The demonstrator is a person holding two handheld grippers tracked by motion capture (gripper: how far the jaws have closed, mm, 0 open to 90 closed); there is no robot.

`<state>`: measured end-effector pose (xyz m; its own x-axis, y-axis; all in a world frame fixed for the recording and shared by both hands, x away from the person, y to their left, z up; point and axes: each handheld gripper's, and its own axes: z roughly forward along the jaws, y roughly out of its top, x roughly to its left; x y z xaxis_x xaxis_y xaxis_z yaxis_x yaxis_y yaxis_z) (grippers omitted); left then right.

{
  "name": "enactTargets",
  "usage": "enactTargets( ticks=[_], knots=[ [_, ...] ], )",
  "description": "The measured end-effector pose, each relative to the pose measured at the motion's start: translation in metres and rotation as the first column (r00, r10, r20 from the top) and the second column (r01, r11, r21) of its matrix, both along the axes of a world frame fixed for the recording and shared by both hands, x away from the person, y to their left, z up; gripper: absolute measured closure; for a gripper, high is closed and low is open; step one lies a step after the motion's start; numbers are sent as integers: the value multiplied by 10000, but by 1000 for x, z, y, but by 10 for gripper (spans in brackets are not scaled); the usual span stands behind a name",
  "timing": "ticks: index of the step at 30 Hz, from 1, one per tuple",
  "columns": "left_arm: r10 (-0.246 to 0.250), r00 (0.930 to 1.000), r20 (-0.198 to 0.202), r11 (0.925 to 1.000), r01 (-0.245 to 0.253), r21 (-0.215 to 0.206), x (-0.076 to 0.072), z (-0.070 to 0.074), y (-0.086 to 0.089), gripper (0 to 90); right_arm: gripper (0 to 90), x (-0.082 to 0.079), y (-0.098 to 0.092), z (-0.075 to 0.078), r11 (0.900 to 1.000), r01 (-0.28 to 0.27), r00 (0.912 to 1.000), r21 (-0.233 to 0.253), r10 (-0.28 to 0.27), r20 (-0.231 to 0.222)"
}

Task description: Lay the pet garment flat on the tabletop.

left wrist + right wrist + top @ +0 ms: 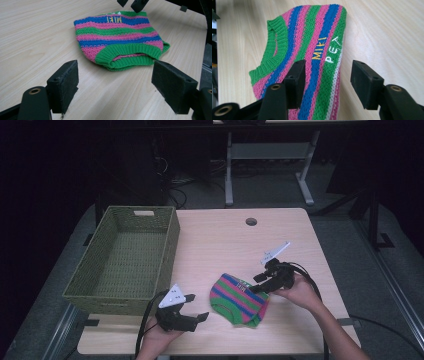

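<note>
Left gripper [199, 307]: black, two-jaw, held in the person's left hand [159, 336] at the near edge of the pale wood-grain table [225, 240]; jaws spread wide, holding nothing, foam-faced pads [65, 85] square and matt in the left gripper view.

Striped knitted garment [239, 299]: pink, green and blue bands, ribbed green hem; lies flat on the table between the two grippers, near the front edge. Left gripper view shows the ribbed opening [127, 56] facing that gripper and yellow lettering [114, 19] on a blue band. Right gripper view adds white lettering [333, 50] beside the yellow, and coarse knit loops.

Right gripper [259, 282]: black, with a grey three-cornered plate [274, 252]; jaws apart, poised over the garment's far-right edge, one pad above the stripes, the other above bare table.

Green woven rectangular basket [125, 262]: at the table's left, well apart from the garment, with a cut-out handle [144, 213]; seen from the high view.
</note>
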<state>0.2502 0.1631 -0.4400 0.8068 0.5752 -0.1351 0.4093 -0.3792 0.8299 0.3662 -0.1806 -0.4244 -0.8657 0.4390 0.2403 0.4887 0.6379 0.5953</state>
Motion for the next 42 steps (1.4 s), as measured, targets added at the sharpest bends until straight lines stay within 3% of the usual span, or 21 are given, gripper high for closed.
enactTargets(
  ticks=[7,12,17,22,27,34,42],
  knots=[
    [-12,10000,36,10000,12,5,0,0,-2,214,403,-13,-6,16,9999,71,9984,-105,-65,565],
    [-24,10000,57,10000,24,-38,-1,1,-3,219,391,-28,-6,22,9996,-182,9948,-231,204,1001],
    [-42,10000,31,10000,42,7,-1,1,-3,220,387,-43,-1,25,9981,-613,9929,-56,616,1019],
    [-38,10000,51,10000,38,22,-2,1,-2,220,389,-55,6,18,9945,-1027,9911,222,1005,869],
    [19,10000,67,10000,-19,-18,-2,2,-1,220,407,-63,16,5,9902,-1396,9872,-106,1400,766],
    [33,10000,34,10000,-33,-34,-1,2,0,220,442,-71,30,-7,9765,-2113,9744,-414,2138,691],
    [-47,10000,17,10000,47,-45,-1,2,-1,224,466,-75,41,-15,9689,-2311,9688,-884,2375,706]
  ],
)
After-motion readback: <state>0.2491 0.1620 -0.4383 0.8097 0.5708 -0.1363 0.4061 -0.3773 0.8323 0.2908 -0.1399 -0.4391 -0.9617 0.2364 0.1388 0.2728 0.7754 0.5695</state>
